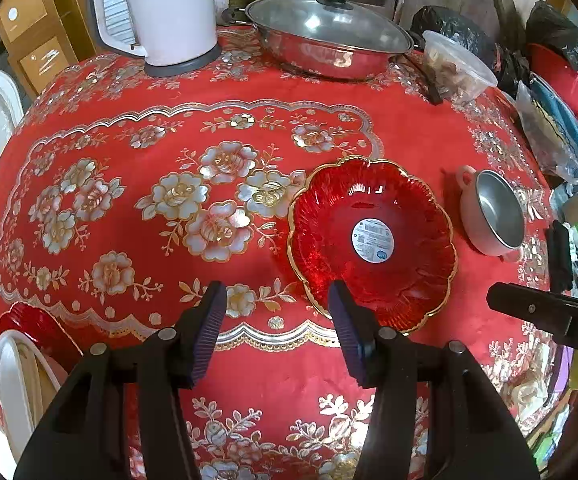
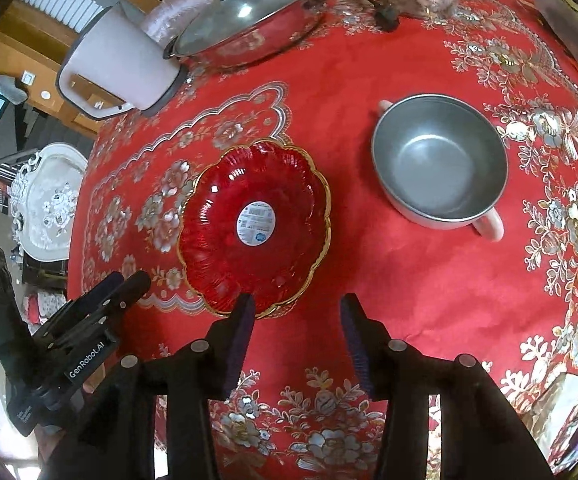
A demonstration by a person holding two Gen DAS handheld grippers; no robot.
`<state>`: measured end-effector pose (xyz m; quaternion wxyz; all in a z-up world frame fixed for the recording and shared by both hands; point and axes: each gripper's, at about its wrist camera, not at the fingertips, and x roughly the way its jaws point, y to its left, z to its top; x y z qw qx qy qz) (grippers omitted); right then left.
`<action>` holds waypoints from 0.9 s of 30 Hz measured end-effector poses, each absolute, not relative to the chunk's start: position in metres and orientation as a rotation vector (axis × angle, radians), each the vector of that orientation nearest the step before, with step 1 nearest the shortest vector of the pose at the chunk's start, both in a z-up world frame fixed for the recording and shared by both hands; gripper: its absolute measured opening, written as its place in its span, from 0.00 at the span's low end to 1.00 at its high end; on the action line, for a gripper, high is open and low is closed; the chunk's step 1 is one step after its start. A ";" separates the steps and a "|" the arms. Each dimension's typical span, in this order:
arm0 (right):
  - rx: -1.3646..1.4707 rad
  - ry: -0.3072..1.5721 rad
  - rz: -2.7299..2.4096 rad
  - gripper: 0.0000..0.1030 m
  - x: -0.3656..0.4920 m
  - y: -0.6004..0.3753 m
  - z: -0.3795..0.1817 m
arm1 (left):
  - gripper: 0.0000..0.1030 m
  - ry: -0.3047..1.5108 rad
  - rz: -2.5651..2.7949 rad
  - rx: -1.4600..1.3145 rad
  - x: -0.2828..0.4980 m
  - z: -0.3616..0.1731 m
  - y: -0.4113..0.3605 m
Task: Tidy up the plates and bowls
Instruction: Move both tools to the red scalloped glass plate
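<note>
A red cloth (image 1: pixel 249 80) patterned with silver and gold flowers covers the desk. At its far edge a white electric kettle (image 1: pixel 169 12) stands upright on a dark grey base, its handle turned to the left. Just beside it to the right sits a wide steel pan (image 1: pixel 329 50) closed by a glass lid (image 1: pixel 325 20) with a black knob. Further right is a clear plastic tub (image 1: pixel 459 66) with something brownish inside. Black plastic bags (image 1: pixel 449 24) lie behind it. Beyond the desk's left side stands a white ornate chair back (image 2: pixel 47 200), and wooden drawers (image 1: pixel 29 36) show behind the kettle.
</note>
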<state>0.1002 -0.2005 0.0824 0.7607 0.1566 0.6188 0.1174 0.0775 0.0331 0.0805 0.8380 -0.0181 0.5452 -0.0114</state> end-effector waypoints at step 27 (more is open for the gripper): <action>0.336 1.434 0.202 0.51 0.144 -0.206 0.026 | 0.50 1.233 -0.034 -0.183 0.118 0.042 0.045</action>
